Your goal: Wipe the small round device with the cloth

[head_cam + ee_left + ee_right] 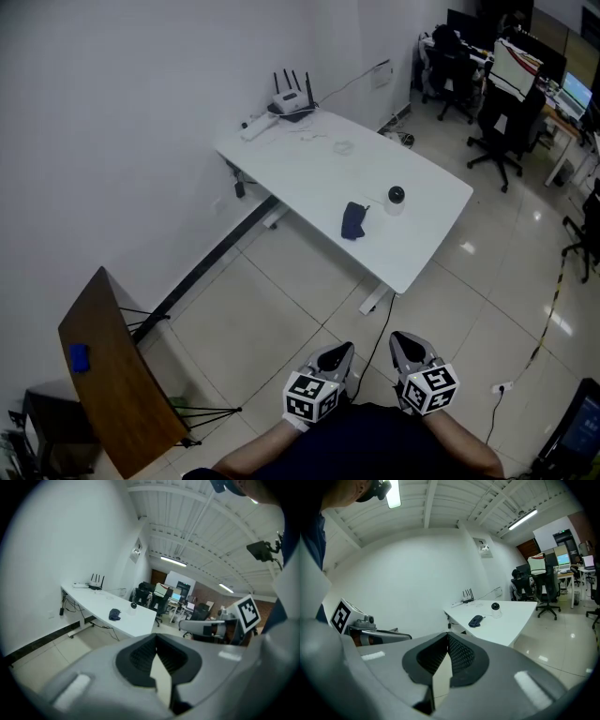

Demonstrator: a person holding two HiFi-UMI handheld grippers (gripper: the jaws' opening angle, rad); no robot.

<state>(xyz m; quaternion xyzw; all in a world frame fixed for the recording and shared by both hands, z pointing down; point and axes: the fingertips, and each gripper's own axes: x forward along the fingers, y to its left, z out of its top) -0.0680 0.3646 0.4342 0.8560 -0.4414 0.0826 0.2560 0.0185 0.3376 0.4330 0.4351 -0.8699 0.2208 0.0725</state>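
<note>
A small round device (396, 197), white with a black dome, stands on the white table (309, 164) near its right end. A dark blue cloth (353, 220) lies crumpled just left of it. Both also show far off in the left gripper view, device (133, 605) and cloth (114, 615), and in the right gripper view, device (495, 606) and cloth (476, 620). My left gripper (339, 356) and right gripper (405, 345) are held side by side low in the head view, well short of the table. Each is shut with nothing between its jaws.
A router (292, 101) and a power strip (255, 125) sit at the table's far end. A wooden board (117, 375) with a blue object (79, 357) leans at the lower left. Office chairs (502, 117) and desks stand at the upper right. Tiled floor (272, 309) lies between me and the table.
</note>
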